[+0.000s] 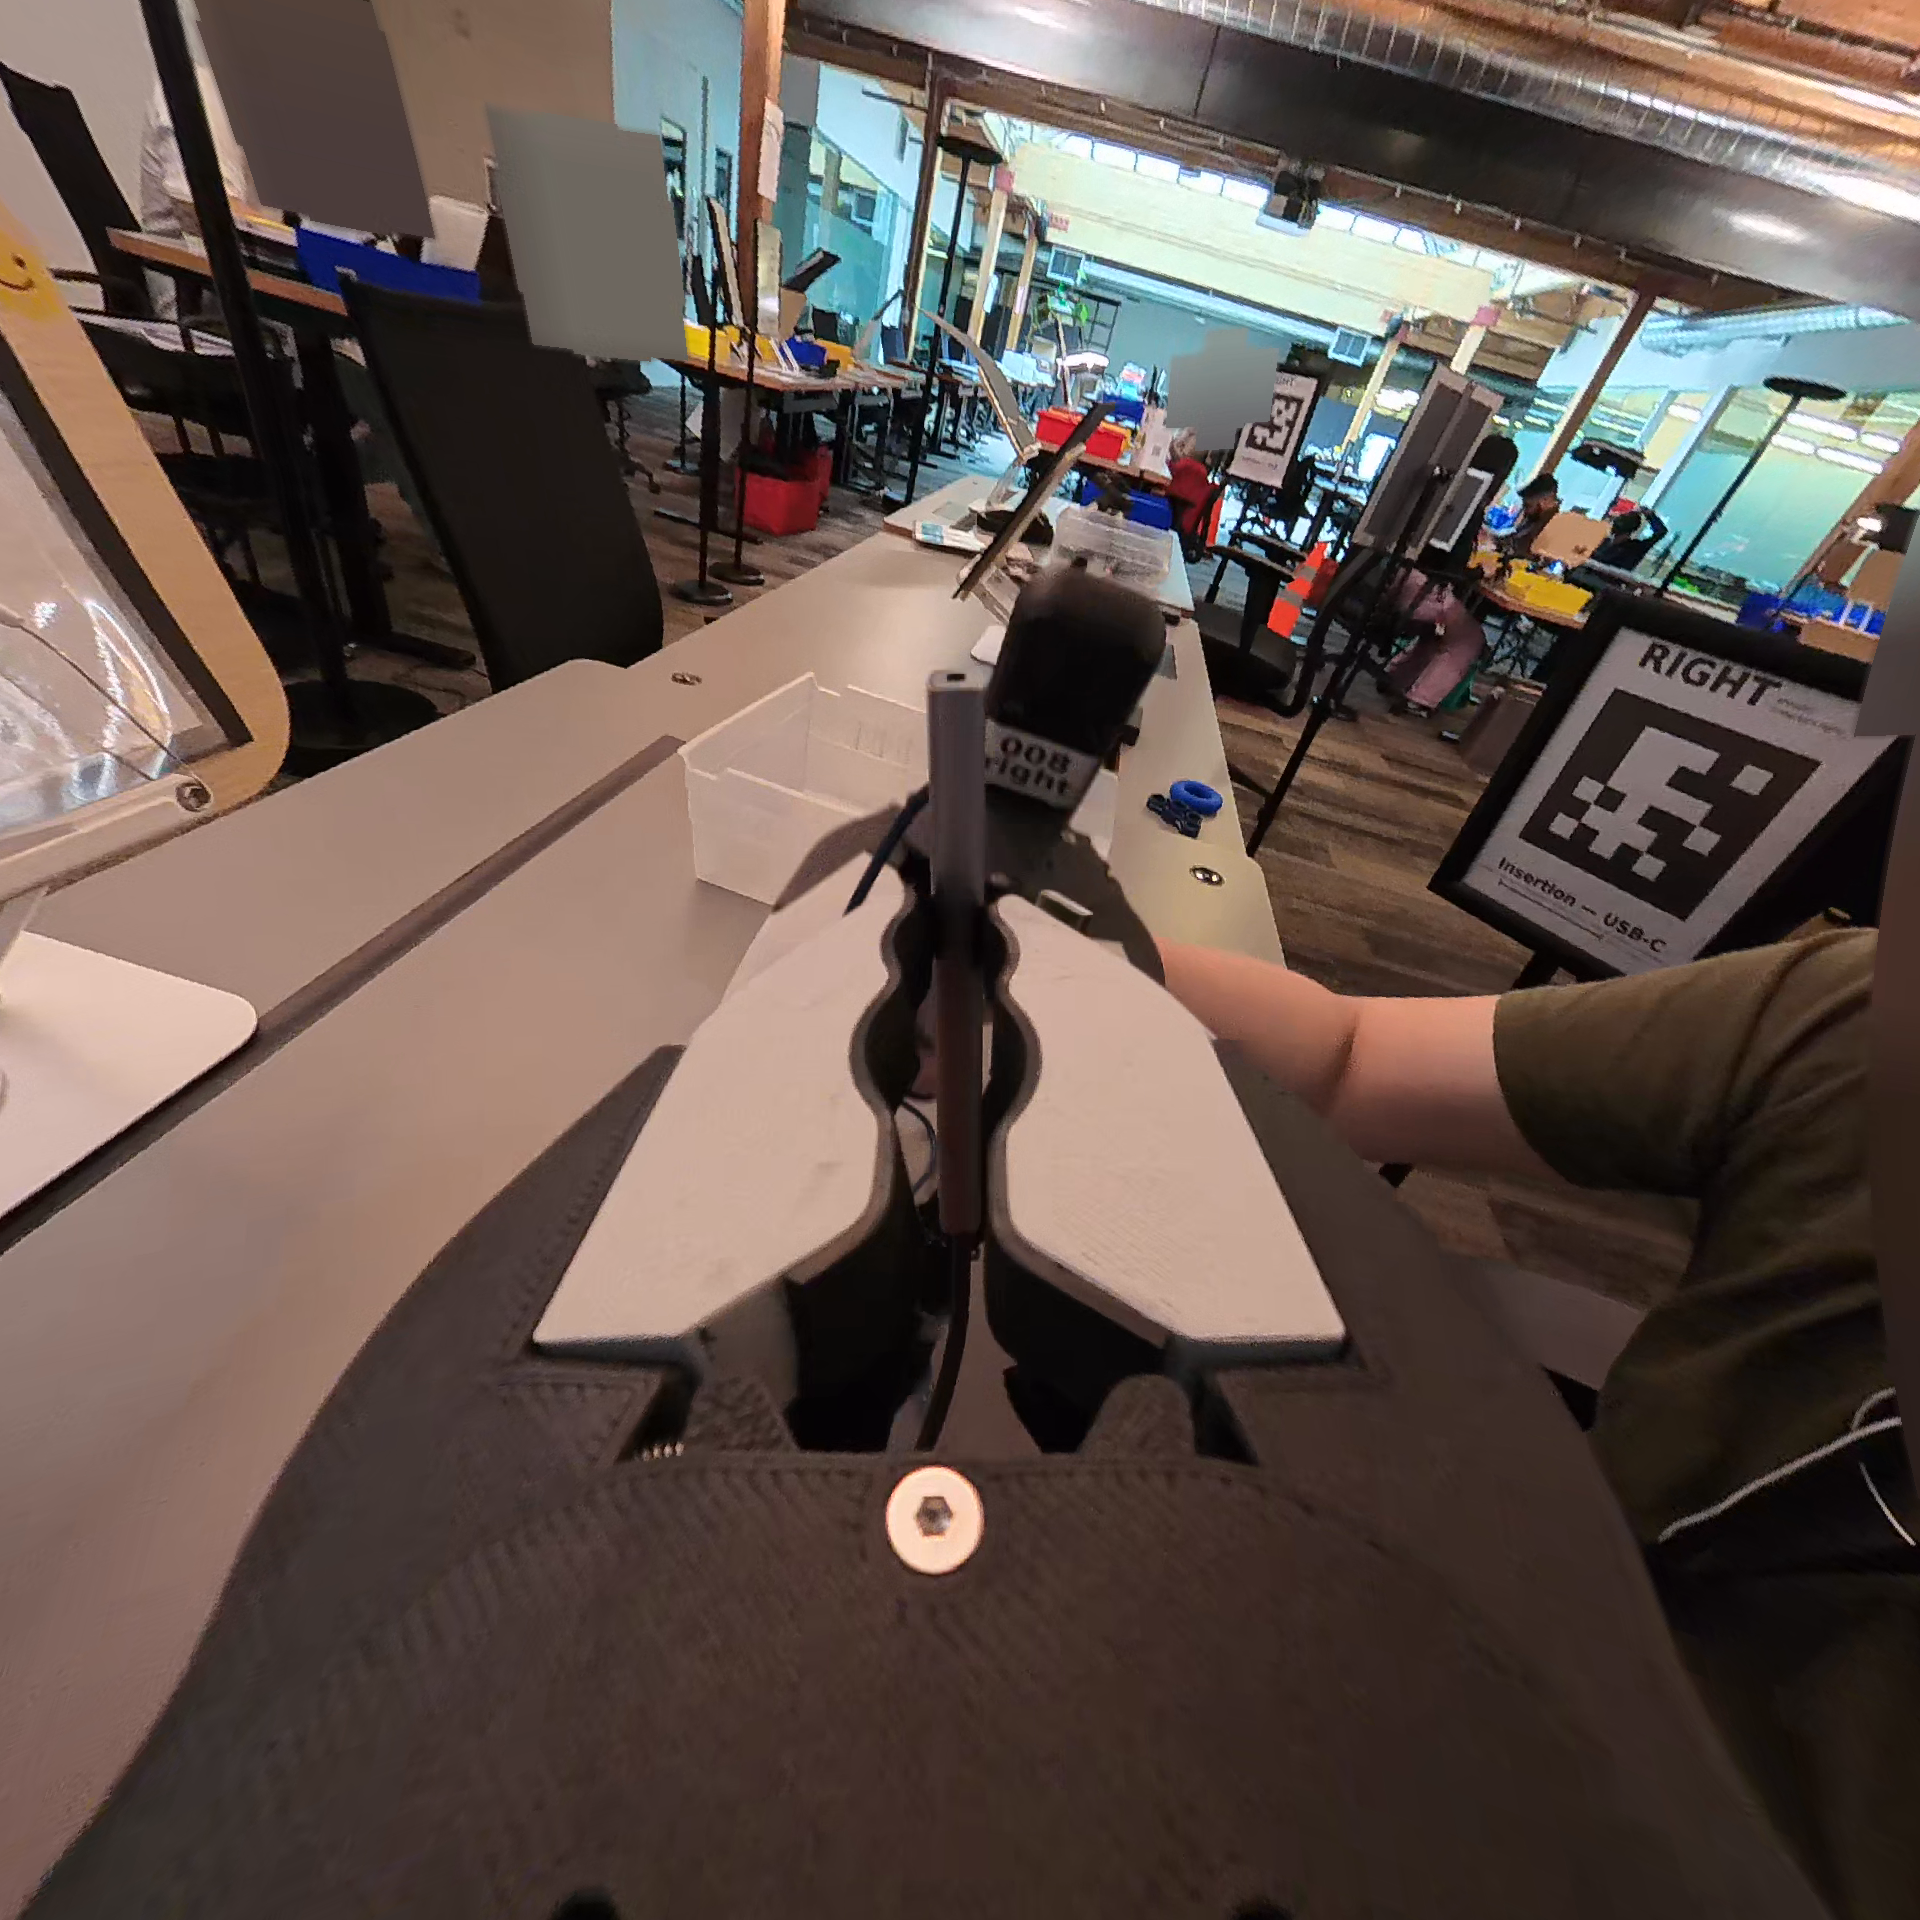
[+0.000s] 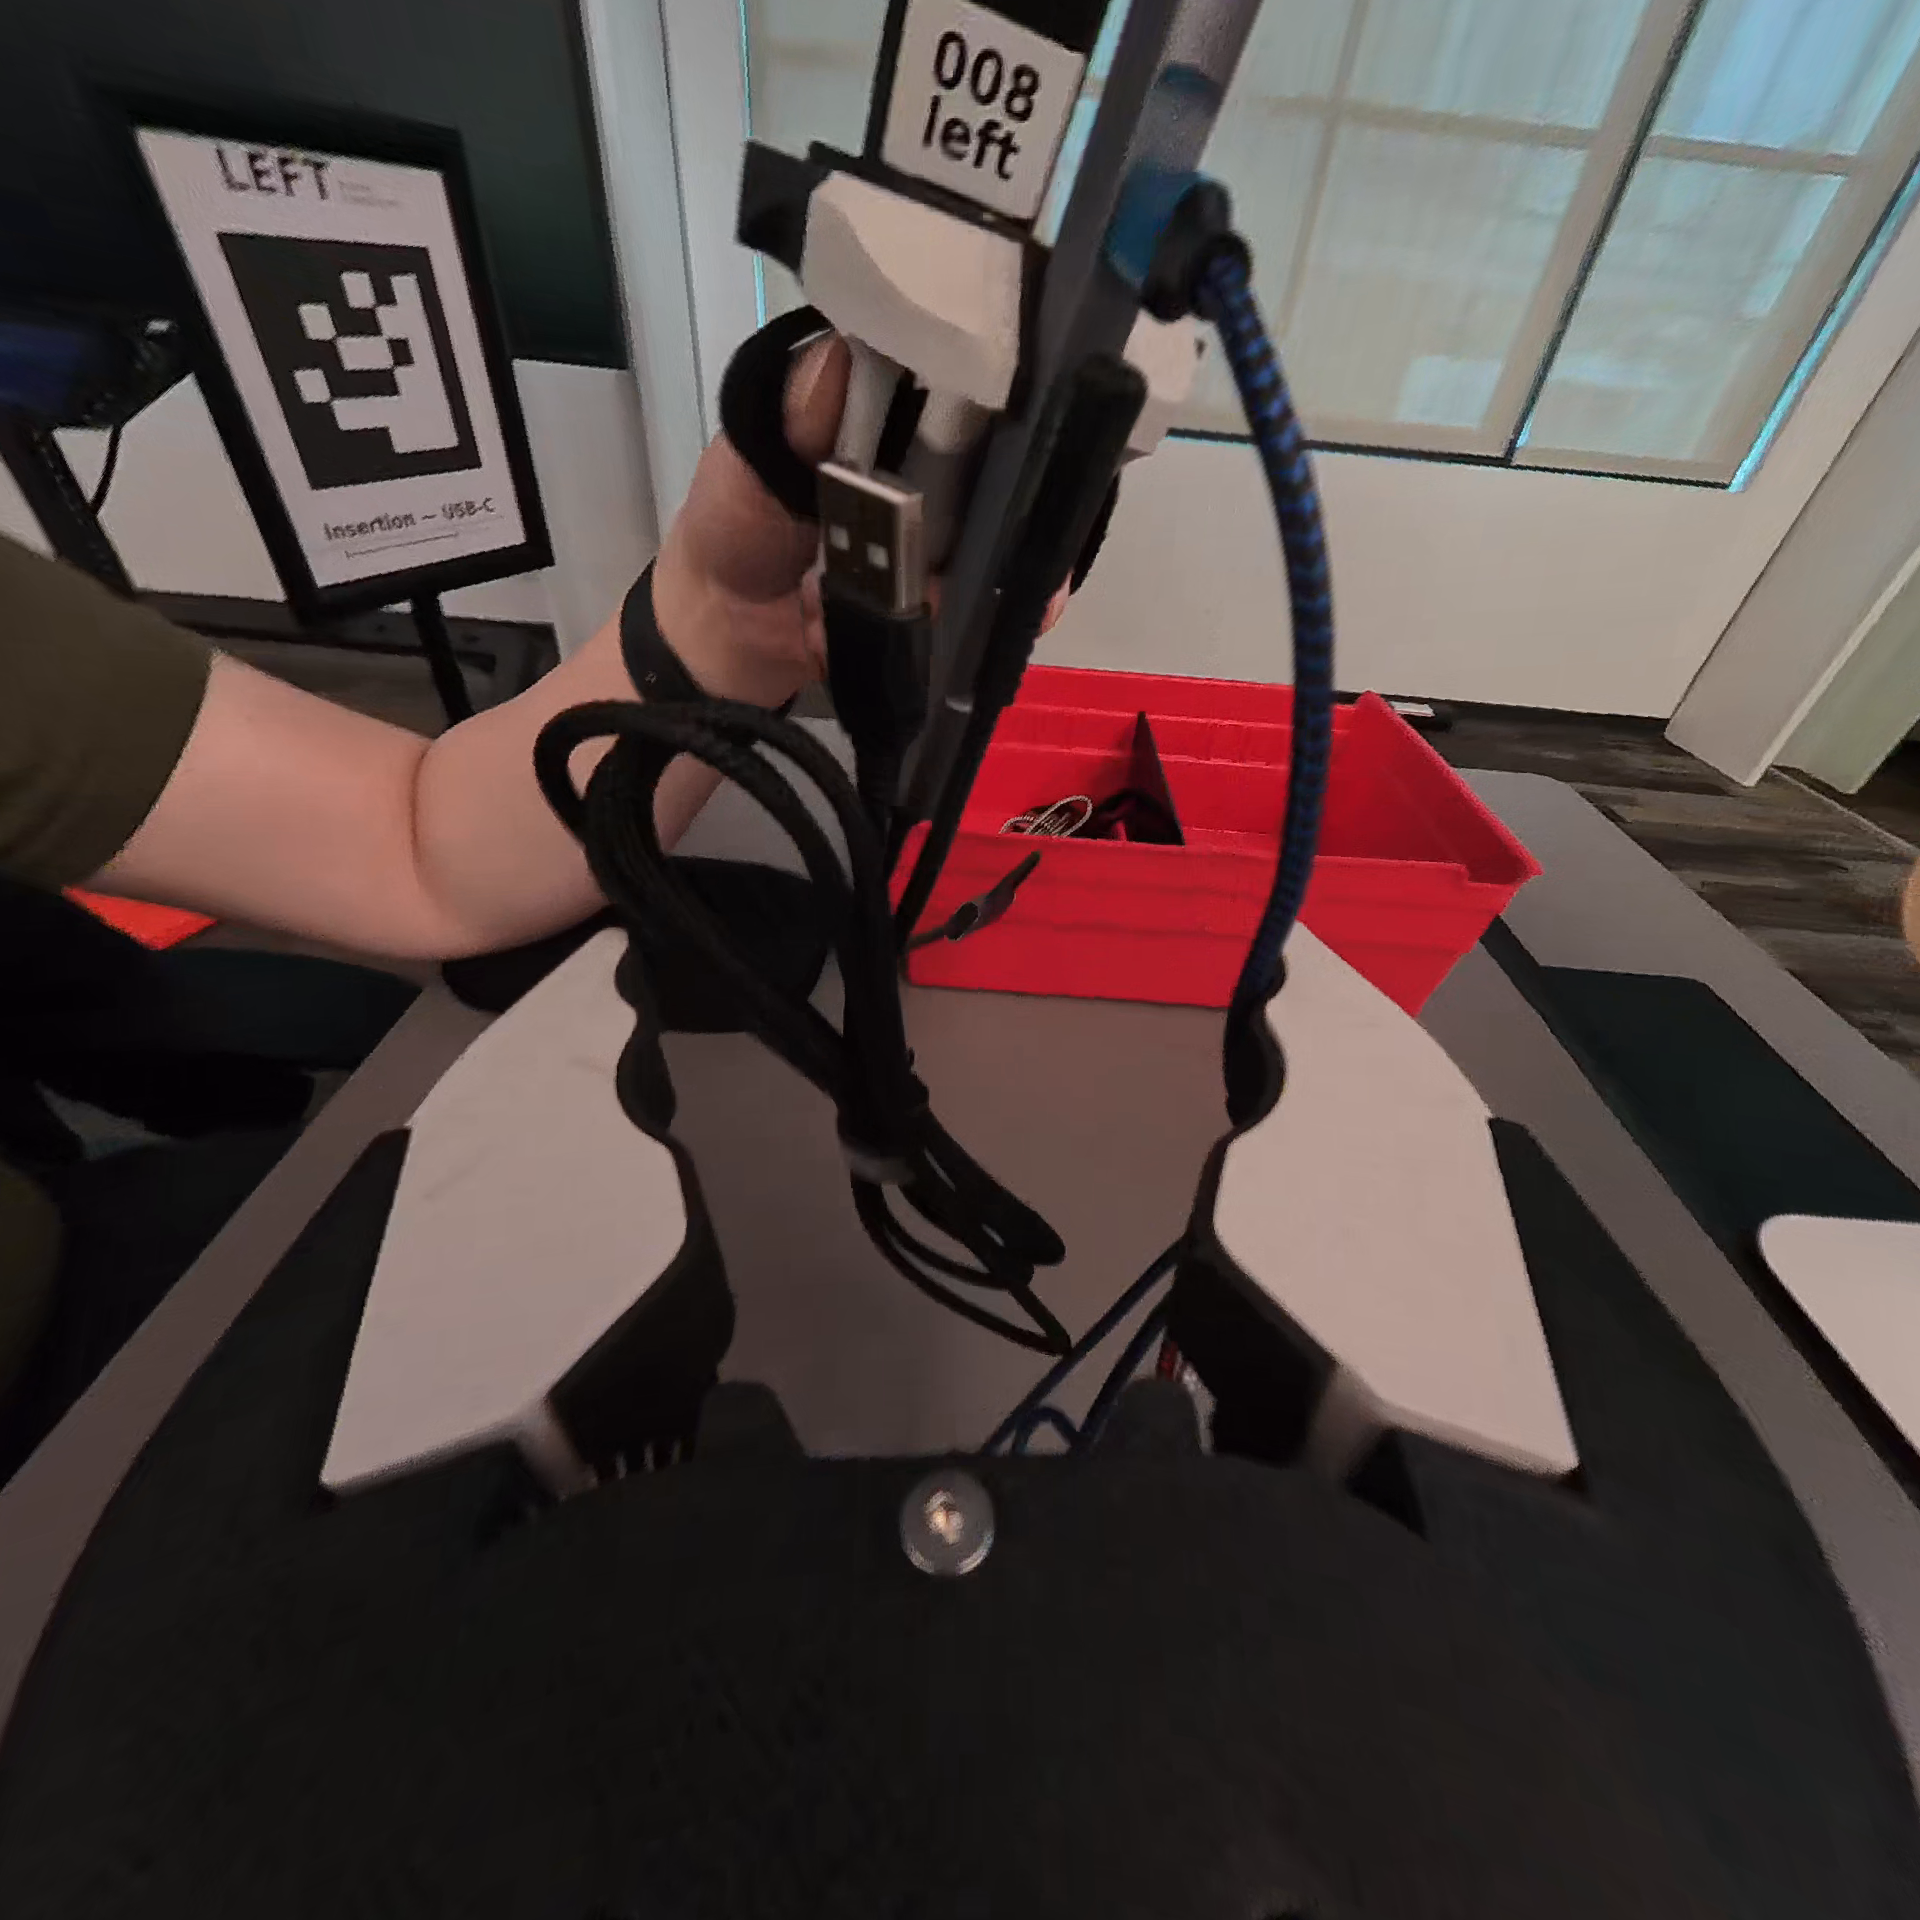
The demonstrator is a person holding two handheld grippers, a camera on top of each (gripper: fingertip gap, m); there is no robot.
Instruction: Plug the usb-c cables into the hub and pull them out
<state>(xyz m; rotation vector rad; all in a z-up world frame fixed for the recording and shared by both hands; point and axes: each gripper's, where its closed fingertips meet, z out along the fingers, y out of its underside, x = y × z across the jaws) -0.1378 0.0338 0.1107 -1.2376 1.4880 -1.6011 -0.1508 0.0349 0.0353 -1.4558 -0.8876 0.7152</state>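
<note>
My left gripper [image 1: 956, 925] is shut on a slim grey hub [image 1: 954, 790], held edge-on and pointing away above the table. In the right wrist view the hub [image 2: 1081, 270] hangs tilted from the left gripper [image 2: 935, 301] at the top. A blue-and-black braided cable [image 2: 1304, 623] has its blue plug [image 2: 1153, 229] at the hub's side and runs down past my right finger [image 2: 1351, 1226]. My right gripper [image 2: 945, 997] is open and holds nothing. A bundled black cable [image 2: 727, 894] with a USB-A plug [image 2: 868, 540] dangles beside the hub.
A red bin [image 2: 1195, 914] with cables stands on the grey table [image 2: 1039, 1091] ahead of my right gripper. A clear bin [image 1: 779, 790] sits beyond the left gripper, a blue piece [image 1: 1190, 800] near the table edge. Marker signs [image 1: 1662, 800] [image 2: 353, 364] stand off the table. A white base [image 1: 94, 1060] lies at left. My right fingertips sit around 8 cm from my left ones.
</note>
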